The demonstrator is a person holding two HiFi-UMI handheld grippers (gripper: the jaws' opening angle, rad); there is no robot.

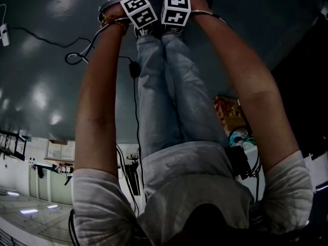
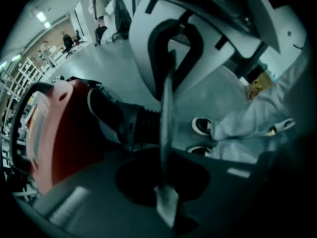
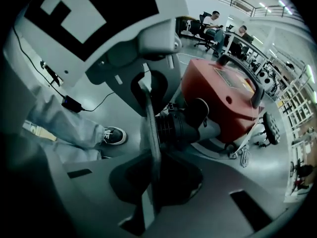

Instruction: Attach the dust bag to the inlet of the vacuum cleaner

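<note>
The red vacuum cleaner (image 2: 54,133) (image 3: 228,98) stands on the grey floor, its black ribbed inlet (image 2: 133,123) (image 3: 181,128) pointing toward both grippers. A thin flat dust bag collar (image 2: 166,118) (image 3: 151,133) shows edge-on, upright, just in front of the inlet. My left gripper (image 2: 166,197) and right gripper (image 3: 148,202) are each shut on the collar from opposite sides. In the head view the left gripper (image 1: 141,14) and right gripper (image 1: 177,9) sit side by side beyond my knees; the vacuum is hidden there.
My legs in jeans and dark shoes (image 2: 203,126) (image 3: 114,135) are close beside the vacuum. A black cable (image 1: 77,55) with a small box (image 1: 134,68) trails over the floor. A yellow package (image 1: 228,111) lies to my right. People sit at desks (image 3: 215,21) far behind.
</note>
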